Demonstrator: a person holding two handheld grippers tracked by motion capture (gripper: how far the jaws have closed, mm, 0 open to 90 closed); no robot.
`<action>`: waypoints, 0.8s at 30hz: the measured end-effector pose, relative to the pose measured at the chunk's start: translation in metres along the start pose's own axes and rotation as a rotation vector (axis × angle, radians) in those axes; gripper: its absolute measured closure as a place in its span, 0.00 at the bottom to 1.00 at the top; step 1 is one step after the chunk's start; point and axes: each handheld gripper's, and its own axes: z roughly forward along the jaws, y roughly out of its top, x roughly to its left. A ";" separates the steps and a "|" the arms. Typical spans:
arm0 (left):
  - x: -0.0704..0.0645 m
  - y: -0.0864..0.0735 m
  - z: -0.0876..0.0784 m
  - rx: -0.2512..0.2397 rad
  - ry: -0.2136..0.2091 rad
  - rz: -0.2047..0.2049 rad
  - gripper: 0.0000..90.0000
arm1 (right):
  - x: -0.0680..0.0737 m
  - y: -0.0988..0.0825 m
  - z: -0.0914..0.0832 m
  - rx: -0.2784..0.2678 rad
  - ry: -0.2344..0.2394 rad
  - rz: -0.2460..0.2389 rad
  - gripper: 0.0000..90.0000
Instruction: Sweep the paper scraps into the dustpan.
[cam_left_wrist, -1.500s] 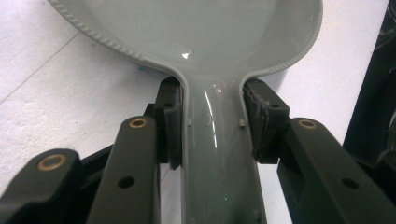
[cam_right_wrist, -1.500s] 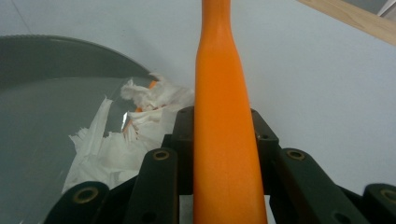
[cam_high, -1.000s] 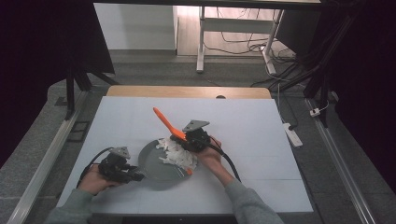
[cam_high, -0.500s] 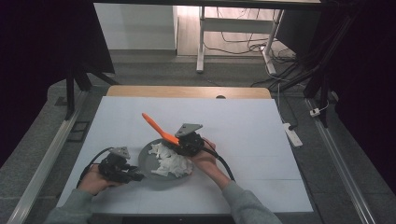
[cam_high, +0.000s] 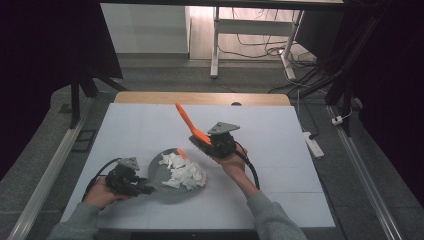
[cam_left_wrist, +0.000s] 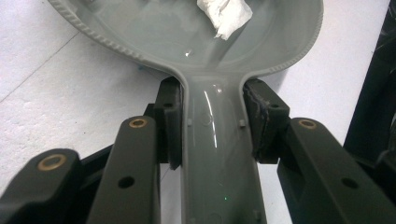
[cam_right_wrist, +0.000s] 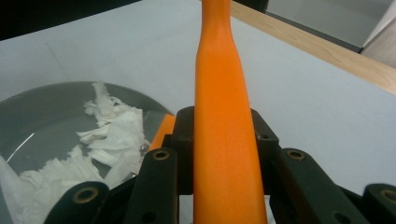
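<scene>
A grey dustpan (cam_high: 162, 187) lies on the white table at the front left, with a heap of white paper scraps (cam_high: 183, 173) in it. My left gripper (cam_high: 144, 189) is shut on the dustpan's handle (cam_left_wrist: 219, 154), one pad on each side; a paper scrap (cam_left_wrist: 225, 14) lies in the dustpan's bowl (cam_left_wrist: 154, 28). My right gripper (cam_high: 204, 138) hovers just right of the dustpan, shut on an orange tool handle (cam_high: 184, 117) that slants up and to the left. The orange handle (cam_right_wrist: 223, 93) runs between the right gripper (cam_right_wrist: 224, 135) jaws, above the dustpan (cam_right_wrist: 42, 107) and scraps (cam_right_wrist: 112, 135). The tool's orange lower end (cam_high: 181, 152) sits by the dustpan's rim.
The white table cover (cam_high: 280, 150) stretches to the right and back, ending at a wooden edge (cam_high: 200, 98). A power strip (cam_high: 311, 141) lies on the floor to the right. Desk legs (cam_high: 216, 45) and cables stand beyond the table.
My right gripper swept left toward the dustpan, then rose and came back right, tilting the orange handle steeper. The scraps now lie further inside the dustpan. The left gripper stayed put.
</scene>
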 end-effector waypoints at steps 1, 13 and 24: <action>0.000 0.000 0.000 0.000 0.000 0.000 0.68 | -0.001 -0.001 -0.001 0.002 -0.007 0.007 0.78; -0.002 -0.001 0.000 -0.002 0.005 -0.005 0.68 | -0.015 -0.030 -0.022 0.071 -0.123 0.071 0.78; -0.003 -0.002 0.000 -0.003 0.009 -0.009 0.68 | -0.028 -0.048 -0.031 0.113 -0.187 0.128 0.78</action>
